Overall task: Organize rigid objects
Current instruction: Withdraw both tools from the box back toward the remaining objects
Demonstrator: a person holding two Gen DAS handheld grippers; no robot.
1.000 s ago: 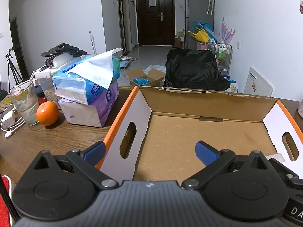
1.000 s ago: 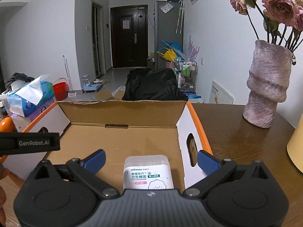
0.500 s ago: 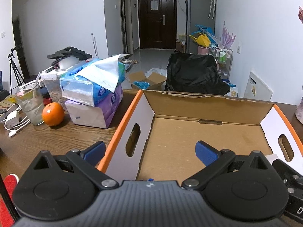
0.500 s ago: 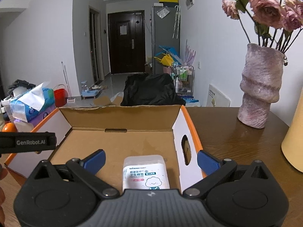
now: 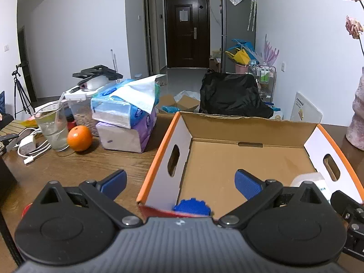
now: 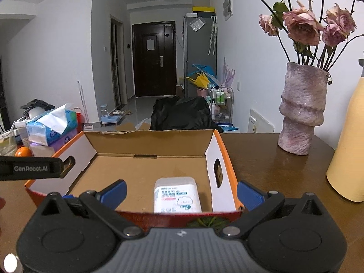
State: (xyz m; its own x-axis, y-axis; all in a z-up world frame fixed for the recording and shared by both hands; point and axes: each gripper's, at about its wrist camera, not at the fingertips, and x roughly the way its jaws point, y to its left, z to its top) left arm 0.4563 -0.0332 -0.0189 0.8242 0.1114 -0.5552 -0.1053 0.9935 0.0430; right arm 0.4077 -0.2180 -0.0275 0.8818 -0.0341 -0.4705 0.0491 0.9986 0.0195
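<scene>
You hold 2 hand-held grippers just short of the near wall of an open cardboard box (image 6: pixel 145 170) that sits on a brown wooden tabletop (image 6: pixel 261 159). The left hand-held gripper (image 5: pixel 179 182) has its blue fingers spread wide and holds nothing; it straddles the box's near-left corner. The right hand-held gripper (image 6: pixel 180 192) is also spread wide and holds nothing, its fingers either side of the box's near-right corner.

Inside the box, a white cotton swab box (image 6: pixel 176 194) lies flat on the floor near the right wall. In the left wrist view, a blue ridged cap (image 5: pixel 192 207) shows just inside the near wall; what it belongs to is hidden by the gripper body.

Outside the box, on the left of the tabletop, sit an orange (image 5: pixel 79 138), a drinking glass (image 5: pixel 52 128) and stacked tissue packs (image 5: pixel 127 122). To the right stand a pink vase (image 6: pixel 300 109) of dried roses and a pale yellow object (image 6: pixel 348 154).

The step in hand appears to be choosing the next rigid item. To do it well, keep both grippers spread and lift them clear of the box walls before travelling. Approach the orange low and level, centring it between the fingers, and steer wide of the glass beside it, which could tip.
</scene>
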